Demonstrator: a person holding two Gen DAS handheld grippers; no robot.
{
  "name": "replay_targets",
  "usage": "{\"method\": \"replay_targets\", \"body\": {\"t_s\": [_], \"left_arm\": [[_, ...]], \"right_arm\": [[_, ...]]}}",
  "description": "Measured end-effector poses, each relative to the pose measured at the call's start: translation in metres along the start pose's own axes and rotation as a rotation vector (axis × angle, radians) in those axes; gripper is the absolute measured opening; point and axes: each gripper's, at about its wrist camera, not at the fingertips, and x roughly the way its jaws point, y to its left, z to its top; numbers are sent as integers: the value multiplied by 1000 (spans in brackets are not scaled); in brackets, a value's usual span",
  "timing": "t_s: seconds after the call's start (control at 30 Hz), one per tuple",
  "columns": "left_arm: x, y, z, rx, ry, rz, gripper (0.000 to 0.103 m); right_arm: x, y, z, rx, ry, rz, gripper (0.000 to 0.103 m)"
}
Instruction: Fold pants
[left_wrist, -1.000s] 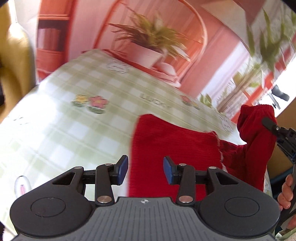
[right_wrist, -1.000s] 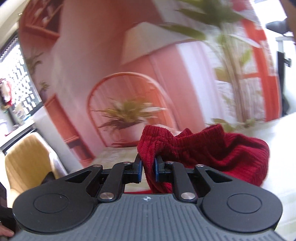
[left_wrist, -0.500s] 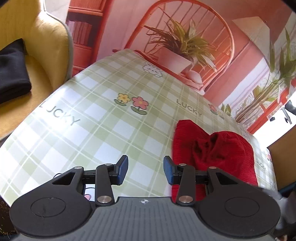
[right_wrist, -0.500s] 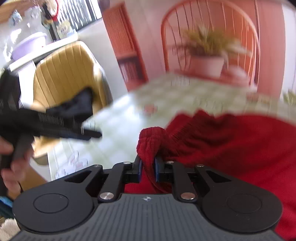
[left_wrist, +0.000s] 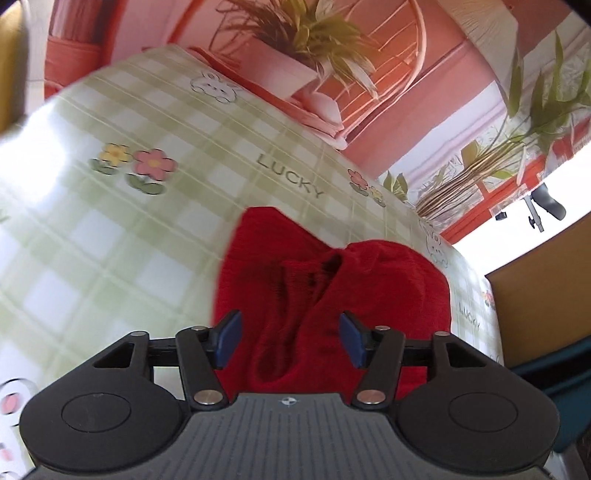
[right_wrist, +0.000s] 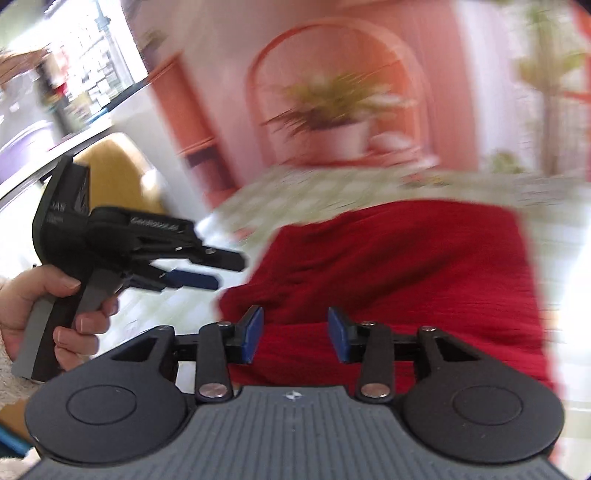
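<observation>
Pink walls and a potted plant (left_wrist: 295, 40) back my checked table (left_wrist: 110, 229), where the red pants (left_wrist: 332, 295) lie in a rumpled heap. My left hand-held gripper (left_wrist: 290, 341) hovers over them, jaws opening, the pads pressing no cloth. My right hand-held gripper (right_wrist: 295, 338) is likewise opening (fabric lies beyond it, ungripped). I judge the fold barely begun: the creases need smoothing and the halves still need bringing together.

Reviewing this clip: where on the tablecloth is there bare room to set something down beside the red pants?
Bare checked tablecloth spreads left of the red pants, out to the printed flowers, and behind them towards the potted plant. Crowded: the near right, where both opening grippers hover over the pants.
</observation>
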Motion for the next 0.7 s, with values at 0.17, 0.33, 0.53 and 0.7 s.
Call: {"method": "replay_targets", "body": {"t_s": [0.17, 0.33, 0.53, 0.7], "left_arm": [[30, -16, 13, -25, 6, 12, 62], [49, -33, 18, 13, 17, 47, 62], [48, -41, 20, 50, -38, 90, 12], [21, -35, 50, 15, -123, 73, 11]], "right_arm": [[-33, -45, 2, 79, -70, -224, 42], [-36, -80, -7, 152, -24, -330, 43], [-24, -79, -25, 139, 29, -325, 42], [-26, -79, -30, 140, 35, -319, 42]]}}
